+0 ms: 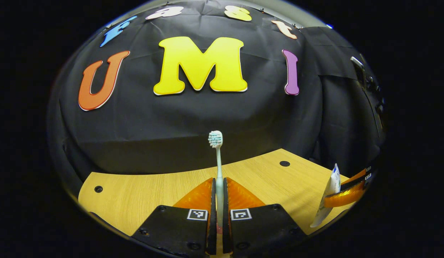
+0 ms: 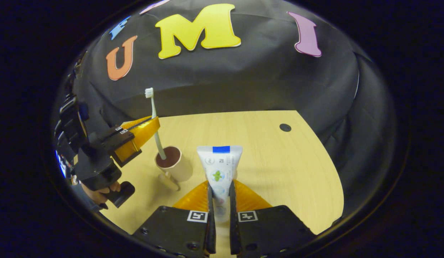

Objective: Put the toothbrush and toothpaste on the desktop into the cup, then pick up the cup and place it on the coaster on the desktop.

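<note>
- Left gripper (image 1: 218, 200): seen from its own camera, its two fingers are closed to a narrow slot on the handle of the toothbrush (image 1: 217, 157), which is held upright with the bristle head at the top, in front of the dark cloth wall.
- Left gripper, right gripper view (image 2: 145, 130): it is seen at the left of that view, carried by a hand (image 2: 100, 193) low at the left edge. The toothbrush (image 2: 154, 122) is clamped along its handle, and its lower end is inside the mouth of the cup (image 2: 172, 164).
- Right gripper (image 2: 221, 202): its fingers are nearly closed on the lower part of the toothpaste (image 2: 219, 170), pressed from both sides. The tube is held upright with its flat crimped end at the top, clear of the desktop (image 2: 279, 168).
- Right gripper, left gripper view (image 1: 345, 195): it is seen at the far right edge with the toothpaste (image 1: 329, 197) held between its fingers.
- Cup: it is stood upright on the wooden desktop, just to the left of the toothpaste in the right gripper view and apart from it. A dark interior is shown.
- Coaster: it cannot be made out.
</note>
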A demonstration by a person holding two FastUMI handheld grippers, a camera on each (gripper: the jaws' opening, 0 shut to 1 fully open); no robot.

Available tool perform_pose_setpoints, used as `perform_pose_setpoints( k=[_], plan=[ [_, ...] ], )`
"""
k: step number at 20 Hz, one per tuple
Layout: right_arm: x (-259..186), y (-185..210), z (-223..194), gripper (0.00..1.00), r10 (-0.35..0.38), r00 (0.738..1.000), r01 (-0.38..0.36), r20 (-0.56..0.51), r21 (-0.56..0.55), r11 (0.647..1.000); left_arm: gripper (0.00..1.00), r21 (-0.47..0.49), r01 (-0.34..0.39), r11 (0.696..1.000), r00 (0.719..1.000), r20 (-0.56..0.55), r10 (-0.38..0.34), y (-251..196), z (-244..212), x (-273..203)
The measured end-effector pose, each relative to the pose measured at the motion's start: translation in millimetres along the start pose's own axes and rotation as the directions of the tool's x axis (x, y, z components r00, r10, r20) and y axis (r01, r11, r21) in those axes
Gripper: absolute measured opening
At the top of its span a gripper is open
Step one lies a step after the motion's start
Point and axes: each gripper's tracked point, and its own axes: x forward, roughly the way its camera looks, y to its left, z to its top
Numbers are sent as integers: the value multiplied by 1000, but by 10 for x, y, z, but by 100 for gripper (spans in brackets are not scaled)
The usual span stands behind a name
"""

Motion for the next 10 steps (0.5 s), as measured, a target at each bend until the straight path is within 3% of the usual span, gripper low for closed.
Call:
perform_pose_setpoints(
  k=[10],
  plan=[
    [101, 18, 11, 16, -14, 1000, 14, 0, 10, 1000, 9, -59, 7, 998, 997, -82, -12, 77, -389, 177]
  ],
)
